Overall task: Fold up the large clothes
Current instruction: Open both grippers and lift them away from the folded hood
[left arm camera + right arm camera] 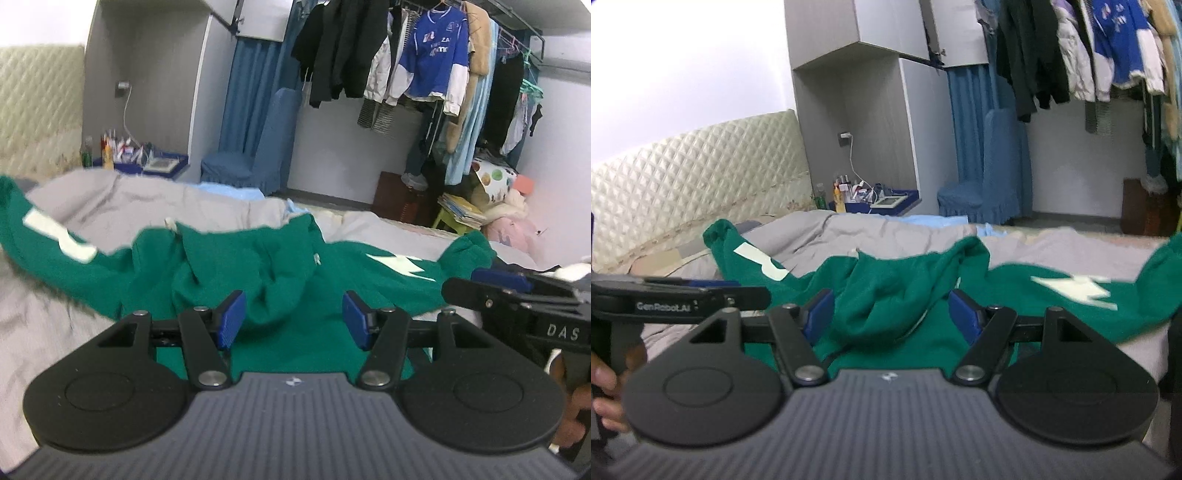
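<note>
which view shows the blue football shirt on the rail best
The left wrist view: the blue football shirt hangs facing the camera, whole, with its white sleeve ends. In the right wrist view the shirt sits at the top edge, cut off and partly hidden by other hanging clothes.

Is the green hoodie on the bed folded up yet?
Not folded. The green hoodie lies spread out and rumpled on the grey bed cover, one sleeve out to the left, the other sleeve to the right, hood bunched in the middle.

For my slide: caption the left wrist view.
Open left claw above a green hoodie spread on a grey bed.
</note>
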